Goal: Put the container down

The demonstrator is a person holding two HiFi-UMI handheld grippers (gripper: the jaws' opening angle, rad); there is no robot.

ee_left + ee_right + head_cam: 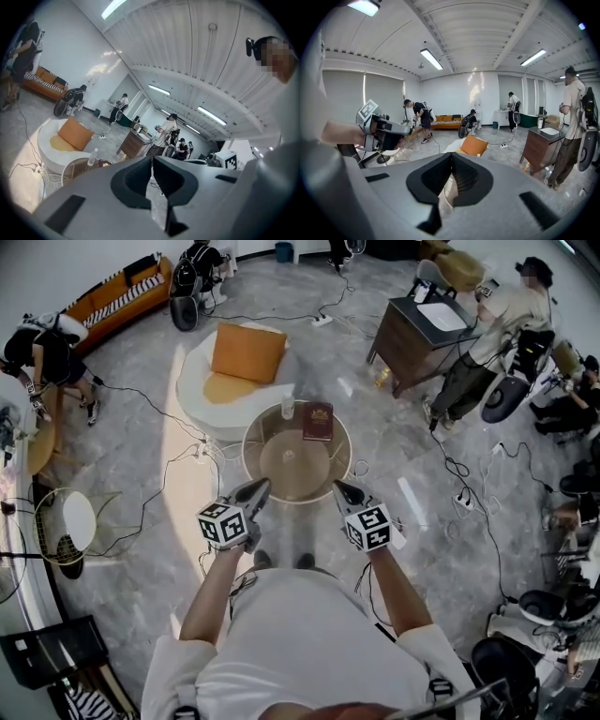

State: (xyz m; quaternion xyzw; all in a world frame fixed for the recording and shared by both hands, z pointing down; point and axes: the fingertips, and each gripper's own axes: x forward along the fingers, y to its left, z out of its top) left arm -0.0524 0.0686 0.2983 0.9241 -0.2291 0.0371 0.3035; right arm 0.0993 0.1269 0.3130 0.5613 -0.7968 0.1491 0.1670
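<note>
Both the left gripper (255, 491) and the right gripper (343, 491) have their fingers pressed together, with nothing between them. The only container you can identify is a small clear bottle (287, 407). It stands upright at the far side of the round glass surface (251, 457), just beside a dark book (318, 420). It lies ahead of both grippers, well apart from them, with its long axis vertical. Your left gripper appears slightly nearer. The container appears to be already down.
</note>
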